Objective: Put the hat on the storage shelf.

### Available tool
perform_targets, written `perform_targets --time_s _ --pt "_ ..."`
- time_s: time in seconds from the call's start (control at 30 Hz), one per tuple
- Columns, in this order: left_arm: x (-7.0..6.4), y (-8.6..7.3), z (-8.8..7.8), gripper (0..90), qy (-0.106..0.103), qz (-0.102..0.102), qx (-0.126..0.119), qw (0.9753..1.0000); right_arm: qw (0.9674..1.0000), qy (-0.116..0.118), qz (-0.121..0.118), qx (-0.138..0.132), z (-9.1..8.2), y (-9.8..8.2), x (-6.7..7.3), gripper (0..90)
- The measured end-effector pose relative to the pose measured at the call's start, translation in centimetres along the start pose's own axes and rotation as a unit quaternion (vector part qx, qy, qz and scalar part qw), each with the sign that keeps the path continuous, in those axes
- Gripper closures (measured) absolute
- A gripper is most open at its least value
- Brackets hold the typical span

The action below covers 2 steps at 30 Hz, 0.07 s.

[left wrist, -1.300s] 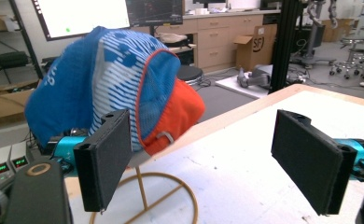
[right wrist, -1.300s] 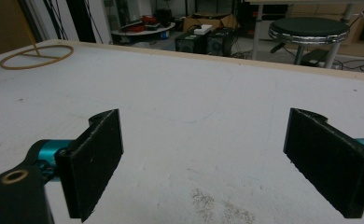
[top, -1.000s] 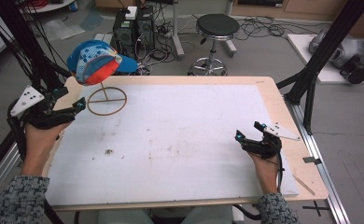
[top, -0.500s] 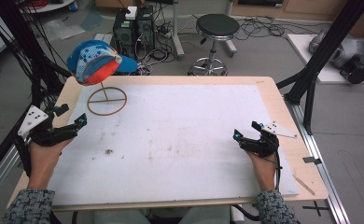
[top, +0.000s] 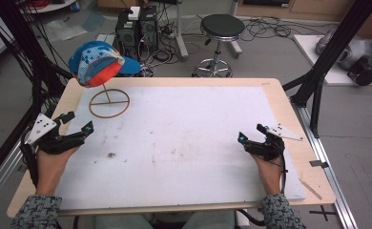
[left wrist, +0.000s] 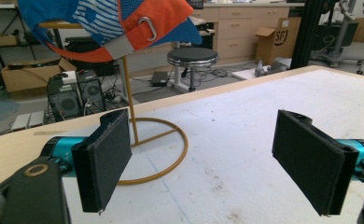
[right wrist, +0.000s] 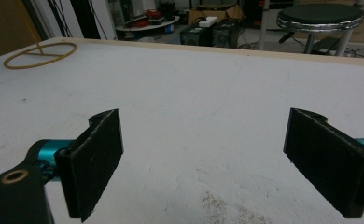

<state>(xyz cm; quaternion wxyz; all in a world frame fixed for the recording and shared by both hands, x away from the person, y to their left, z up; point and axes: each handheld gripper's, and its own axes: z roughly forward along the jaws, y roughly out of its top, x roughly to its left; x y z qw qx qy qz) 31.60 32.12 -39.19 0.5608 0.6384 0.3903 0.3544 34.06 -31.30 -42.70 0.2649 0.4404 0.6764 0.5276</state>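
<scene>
The left gripper (top: 78, 123) is moving back from the cap (top: 98, 67) on its stand (top: 108, 102). The right gripper (top: 252, 133) is resting. Both jaws are wide open, holding nothing.

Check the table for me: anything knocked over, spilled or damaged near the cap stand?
Nothing serious. The cap hangs on its upright stand. Only a small dark crumb patch and faint stains mark the white board.
</scene>
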Motion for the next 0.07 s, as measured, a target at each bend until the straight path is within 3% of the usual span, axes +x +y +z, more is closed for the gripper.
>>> perform_targets --time_s 0.07 --pt "0.02 -0.15 -0.01 19.9 0.0 -0.002 0.001 1.0 1.0 0.002 0.0 -0.002 0.01 0.0 0.0 11.0"
